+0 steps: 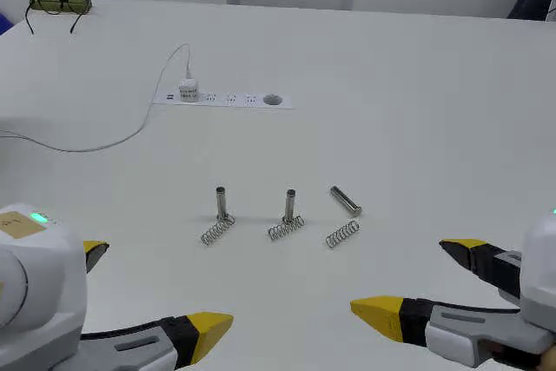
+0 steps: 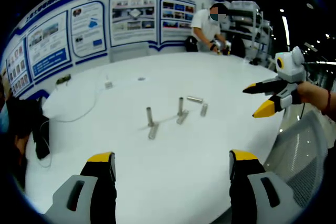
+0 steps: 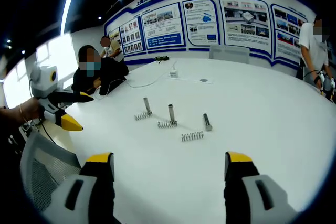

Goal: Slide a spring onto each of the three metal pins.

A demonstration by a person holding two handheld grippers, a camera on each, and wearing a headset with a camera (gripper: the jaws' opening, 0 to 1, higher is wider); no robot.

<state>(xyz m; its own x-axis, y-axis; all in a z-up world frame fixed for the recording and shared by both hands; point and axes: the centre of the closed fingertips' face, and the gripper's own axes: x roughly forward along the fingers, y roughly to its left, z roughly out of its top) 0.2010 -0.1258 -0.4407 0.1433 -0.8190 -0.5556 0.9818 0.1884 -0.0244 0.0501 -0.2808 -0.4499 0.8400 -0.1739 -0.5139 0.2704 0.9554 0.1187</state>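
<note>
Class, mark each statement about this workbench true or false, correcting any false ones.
1. All three metal pins stand upright. False: the right pin lies flat; the left pin and middle pin stand.
2. No spring is on a pin. True: the left spring, middle spring and right spring lie on the table.
3. The left gripper holds a spring. False: it is open, empty.
4. Green glasses lie on the table. True.

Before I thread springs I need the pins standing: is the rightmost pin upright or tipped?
Tipped: the rightmost pin lies on its side on the table, beside a spring.
</note>
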